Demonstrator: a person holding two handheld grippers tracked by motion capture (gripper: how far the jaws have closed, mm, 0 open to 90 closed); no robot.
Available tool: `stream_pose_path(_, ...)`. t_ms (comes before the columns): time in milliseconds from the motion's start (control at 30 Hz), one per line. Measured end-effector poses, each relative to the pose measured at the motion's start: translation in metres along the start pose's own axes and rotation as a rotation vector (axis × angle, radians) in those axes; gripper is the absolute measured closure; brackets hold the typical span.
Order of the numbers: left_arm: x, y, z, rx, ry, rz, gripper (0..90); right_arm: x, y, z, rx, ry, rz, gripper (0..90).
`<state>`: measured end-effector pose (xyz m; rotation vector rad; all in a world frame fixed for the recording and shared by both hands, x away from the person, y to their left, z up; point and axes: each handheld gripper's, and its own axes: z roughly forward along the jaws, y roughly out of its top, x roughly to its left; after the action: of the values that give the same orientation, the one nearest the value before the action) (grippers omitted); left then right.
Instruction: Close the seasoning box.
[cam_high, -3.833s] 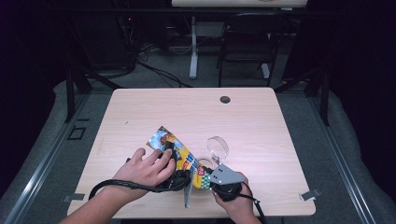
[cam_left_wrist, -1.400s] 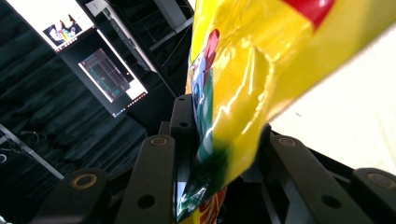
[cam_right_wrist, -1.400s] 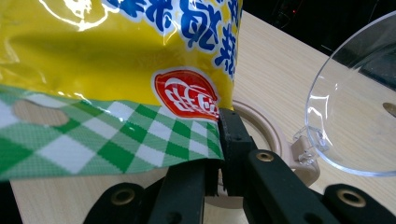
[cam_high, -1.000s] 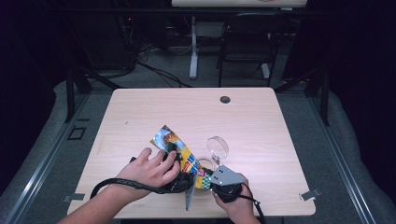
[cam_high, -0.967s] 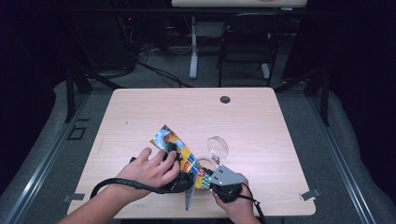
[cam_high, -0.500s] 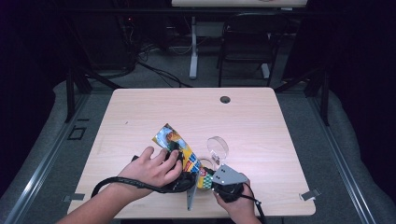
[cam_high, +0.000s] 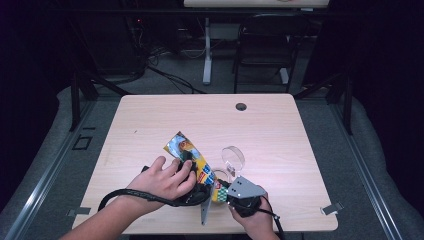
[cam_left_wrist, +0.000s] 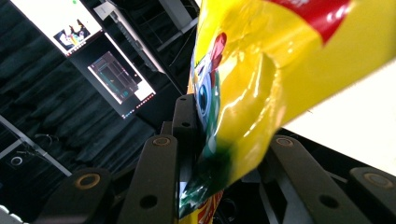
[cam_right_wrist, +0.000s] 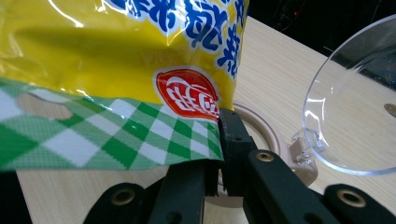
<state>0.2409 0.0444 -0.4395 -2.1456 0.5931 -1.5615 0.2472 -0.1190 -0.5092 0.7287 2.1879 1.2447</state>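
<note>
Near the front edge of the table (cam_high: 150, 125), both tongs pinch one yellow snack bag (cam_high: 192, 157). The right gripper (cam_right_wrist: 219, 140) has its jaws shut tight on the bag's green checked end. The left gripper (cam_left_wrist: 219, 154) squeezes the bag's shiny yellow middle between its jaws. The bag lies slanted across the wood, just in front of the person's left hand (cam_high: 162, 180) and right hand (cam_high: 252, 217). Right beside the bag sits a small round container (cam_right_wrist: 261, 126) with its clear lid (cam_right_wrist: 355, 107) flipped up.
</note>
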Motion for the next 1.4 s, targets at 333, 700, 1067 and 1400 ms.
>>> stream_pose_path(333,0.0004,-0.0011,-0.0008,-0.001,-0.006,0.009,74.3,0.0012,0.0006,-0.0001,0.002,0.007,-0.002,87.7)
stream_pose_path(700,0.0011,-0.0012,-0.0012,-0.003,-0.005,0.007,75.0,0.0013,0.0006,-0.0008,-0.001,0.018,0.004,87.7)
stream_pose_path(1067,0.003,0.0004,-0.0017,-0.002,-0.006,0.008,75.7,0.0008,0.0001,-0.0012,0.0,0.014,0.002,87.7)
stream_pose_path(1400,0.004,0.0005,-0.0015,-0.009,-0.007,0.005,75.7,0.0003,-0.0001,-0.0016,-0.002,0.015,0.002,87.7)
